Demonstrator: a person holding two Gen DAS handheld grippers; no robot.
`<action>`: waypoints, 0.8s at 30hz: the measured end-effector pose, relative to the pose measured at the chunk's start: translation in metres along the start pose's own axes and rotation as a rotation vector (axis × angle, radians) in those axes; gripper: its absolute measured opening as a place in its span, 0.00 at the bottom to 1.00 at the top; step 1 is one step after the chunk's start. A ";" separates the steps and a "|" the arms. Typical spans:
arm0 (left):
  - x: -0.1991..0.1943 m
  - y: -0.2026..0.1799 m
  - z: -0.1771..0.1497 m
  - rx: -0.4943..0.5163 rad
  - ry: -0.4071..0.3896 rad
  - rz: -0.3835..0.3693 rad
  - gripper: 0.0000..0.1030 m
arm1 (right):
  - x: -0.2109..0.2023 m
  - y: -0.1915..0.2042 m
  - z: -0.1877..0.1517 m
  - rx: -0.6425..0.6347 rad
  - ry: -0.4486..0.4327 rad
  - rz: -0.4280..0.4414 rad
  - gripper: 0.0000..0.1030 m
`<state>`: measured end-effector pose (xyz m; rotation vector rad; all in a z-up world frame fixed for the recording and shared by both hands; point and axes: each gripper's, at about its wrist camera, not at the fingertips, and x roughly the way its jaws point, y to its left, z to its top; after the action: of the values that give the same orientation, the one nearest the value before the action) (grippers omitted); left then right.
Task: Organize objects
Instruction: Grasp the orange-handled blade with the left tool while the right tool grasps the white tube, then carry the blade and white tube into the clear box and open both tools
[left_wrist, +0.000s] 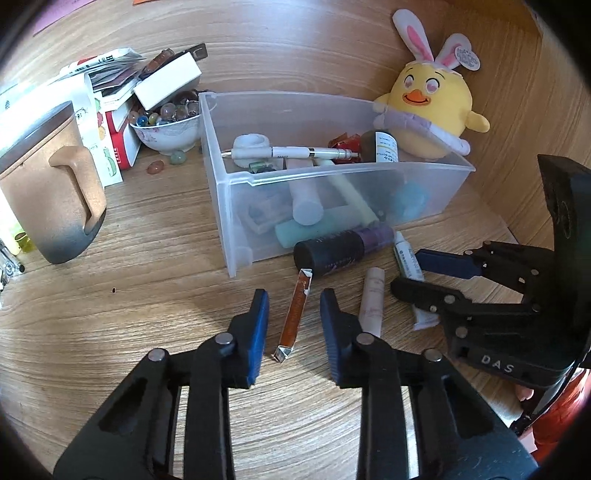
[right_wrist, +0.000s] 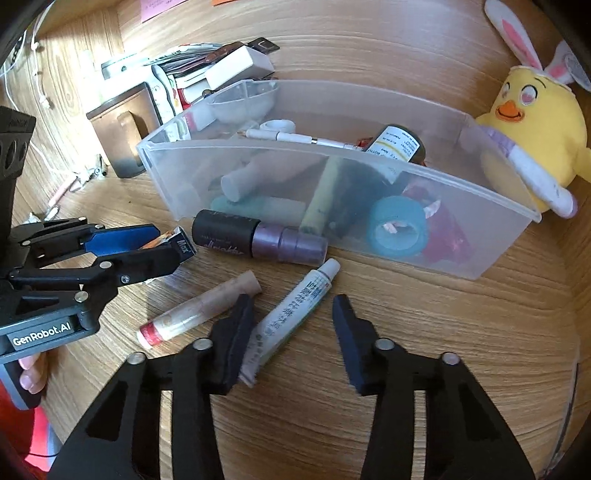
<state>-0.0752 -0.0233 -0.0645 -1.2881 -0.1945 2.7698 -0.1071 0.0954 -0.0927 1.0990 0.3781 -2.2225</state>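
- My left hand-held gripper straddles the orange sachet on the bench, pads apart from it, not gripping.
- My right hand-held gripper stands parted over the white tube; one pad touches it.
- Both lie just before the clear bin.

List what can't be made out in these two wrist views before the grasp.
- White tube: its tail end is behind a finger of the right gripper in the right wrist view; contact unclear.
- Orange sachet: print too small in the left wrist view; mostly behind the left gripper in the right.
- Clear bin: its lower contents blur through the frosted wall, both views.
- Plush chick: cut by the right wrist view's edge.
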 end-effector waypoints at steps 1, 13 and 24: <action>0.000 0.000 0.000 -0.001 0.000 0.000 0.24 | 0.000 -0.001 0.000 -0.003 0.000 -0.005 0.28; -0.005 -0.003 -0.004 0.010 -0.023 0.013 0.06 | -0.018 -0.016 -0.011 0.021 -0.042 -0.019 0.15; -0.036 -0.003 -0.002 -0.023 -0.097 0.032 0.06 | -0.055 -0.023 -0.010 0.060 -0.142 -0.001 0.15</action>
<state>-0.0506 -0.0243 -0.0384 -1.1722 -0.2152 2.8680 -0.0903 0.1402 -0.0560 0.9643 0.2527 -2.3097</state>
